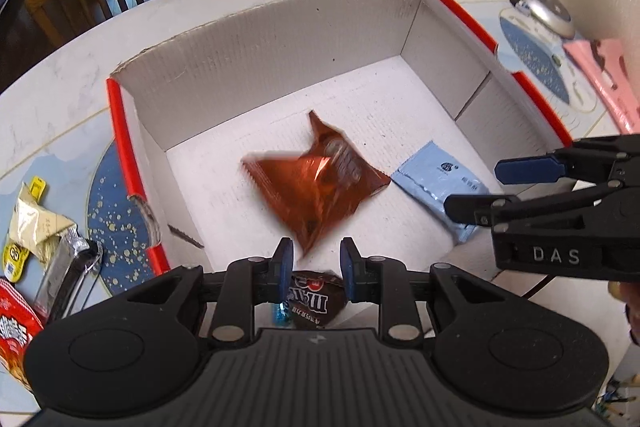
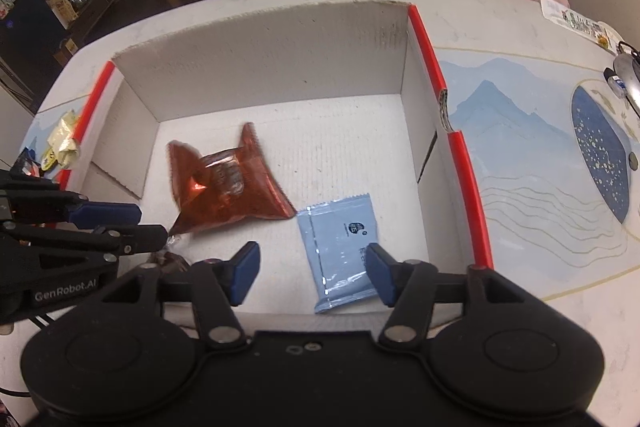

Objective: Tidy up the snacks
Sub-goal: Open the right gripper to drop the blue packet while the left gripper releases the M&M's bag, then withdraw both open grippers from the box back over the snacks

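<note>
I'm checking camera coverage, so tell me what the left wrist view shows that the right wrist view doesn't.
Only the left wrist view shows the M&M's bag under the left gripper and the red snack packet on the table. Only the right wrist view shows the mountain-print placemat. Both show the cardboard box holding the orange-brown packet and light blue packet.

Worktop [image 2: 460, 23]: pale, marbled, round-edged. Directly on it:
- blue mountain-print mat [image 2: 520, 163];
- open cardboard box [image 2: 264, 67], red-edged, at centre;
- lamp base [image 1: 546, 9], far right;
- pink packet [image 1: 608, 75], right edge;
- beige wrapper [image 1: 34, 223], silver-wrapped bar [image 1: 66, 267] and red packet [image 1: 14, 335], left of the box.
</note>
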A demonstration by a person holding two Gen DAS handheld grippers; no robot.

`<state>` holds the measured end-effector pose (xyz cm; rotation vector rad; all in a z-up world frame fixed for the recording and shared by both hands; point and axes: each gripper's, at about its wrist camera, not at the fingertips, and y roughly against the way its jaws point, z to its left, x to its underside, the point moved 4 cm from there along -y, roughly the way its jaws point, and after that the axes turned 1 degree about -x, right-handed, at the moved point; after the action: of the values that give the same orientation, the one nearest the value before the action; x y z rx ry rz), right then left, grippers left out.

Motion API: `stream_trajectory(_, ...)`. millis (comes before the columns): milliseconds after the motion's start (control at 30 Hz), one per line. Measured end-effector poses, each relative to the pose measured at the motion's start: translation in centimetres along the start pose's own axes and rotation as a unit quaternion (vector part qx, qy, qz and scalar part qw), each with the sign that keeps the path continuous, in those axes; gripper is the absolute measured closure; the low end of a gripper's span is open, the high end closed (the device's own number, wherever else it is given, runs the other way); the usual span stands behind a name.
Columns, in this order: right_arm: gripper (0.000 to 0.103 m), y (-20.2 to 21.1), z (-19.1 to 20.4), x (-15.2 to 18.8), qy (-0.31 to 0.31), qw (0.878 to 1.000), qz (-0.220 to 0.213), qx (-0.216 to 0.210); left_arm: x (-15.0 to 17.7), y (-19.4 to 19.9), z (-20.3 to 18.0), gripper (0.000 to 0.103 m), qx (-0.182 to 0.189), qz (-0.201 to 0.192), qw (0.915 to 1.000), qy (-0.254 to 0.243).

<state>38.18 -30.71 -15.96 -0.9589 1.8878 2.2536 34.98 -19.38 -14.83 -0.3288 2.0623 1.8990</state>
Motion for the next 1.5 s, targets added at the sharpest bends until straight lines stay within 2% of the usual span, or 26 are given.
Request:
stream_trajectory(100, 0.039, 0.8, 0.3, 0.1, -0.002, 1.000, -0.007, -0.007, 0.4, 1.2, 0.5, 0.078, 0.012, -0.014, 0.9997, 0.013)
stream_trajectory(167, 0.031, 1.6, 0.6, 0.2, 0.000, 1.000, -0.017, -0.010, 0.6, 2.1, 0.8, 0.077, 0.021, -0.026, 0.9992, 0.024)
stream_trajectory(467, 0.023, 5.5, 3.3, 0.4, 0.010, 0.998, -0.061, -0.030, 2.7, 6.8, 2.6, 0.075, 0.048, -0.077, 0.9950, 0.043)
stream_trajectory(500, 0.023, 5.8, 3.8, 0.3, 0.012, 0.997, -0.067, -0.034, 2.9, 7.4, 2.9, 0.074, 0.049, -0.085, 0.9942, 0.044)
stream_trajectory(567, 0.021, 6.5, 5.0, 0.4, 0.016, 0.996, -0.075, -0.039, 3.5, 8.6, 3.5, 0.064, 0.056, -0.100, 0.9923, 0.046)
stream_trajectory(600, 0.020, 6.9, 5.6, 0.3, 0.019, 0.996, -0.080, -0.041, 3.8, 9.2, 3.9, 0.050, 0.059, -0.108, 0.9911, 0.050)
stream_trajectory(633, 0.016, 7.3, 6.3, 0.3, 0.022, 0.995, -0.086, -0.044, 4.2, 10.0, 4.4, 0.040, 0.064, -0.120, 0.9893, 0.055)
stream_trajectory(733, 0.014, 8.2, 8.2, 0.4, 0.029, 0.993, -0.100, -0.049, 5.1, 11.7, 5.7, 0.040, 0.066, -0.140, 0.9863, 0.057)
stream_trajectory(767, 0.009, 8.5, 8.9, 0.5, 0.030, 0.993, -0.104, -0.053, 5.5, 12.2, 6.3, 0.040, 0.066, -0.144, 0.9857, 0.059)
stream_trajectory(967, 0.001, 9.3, 13.8, 0.9, 0.051, 0.988, -0.125, -0.070, 8.0, 14.2, 10.3, 0.034, 0.056, -0.165, 0.9821, 0.072)
stream_trajectory(1067, 0.001, 9.2, 16.4, 1.2, 0.061, 0.987, -0.130, -0.077, 9.3, 15.0, 12.3, 0.033, 0.057, -0.172, 0.9803, 0.077)
stream_trajectory(1200, 0.000, 8.2, 19.8, 1.5, 0.071, 0.985, -0.128, -0.088, 11.4, 16.0, 15.6, 0.028, 0.050, -0.181, 0.9783, 0.087)
stream_trajectory(1367, 0.000, 6.3, 23.4, 1.7, 0.069, 0.986, -0.115, -0.095, 13.9, 16.5, 20.8, 0.028, 0.035, -0.182, 0.9752, 0.122)
stream_trajectory(1500, 0.000, 4.6, 26.0, 1.8, 0.069, 0.988, -0.103, -0.094, 15.8, 16.6, 25.2, 0.028, 0.007, -0.178, 0.9734, 0.145)
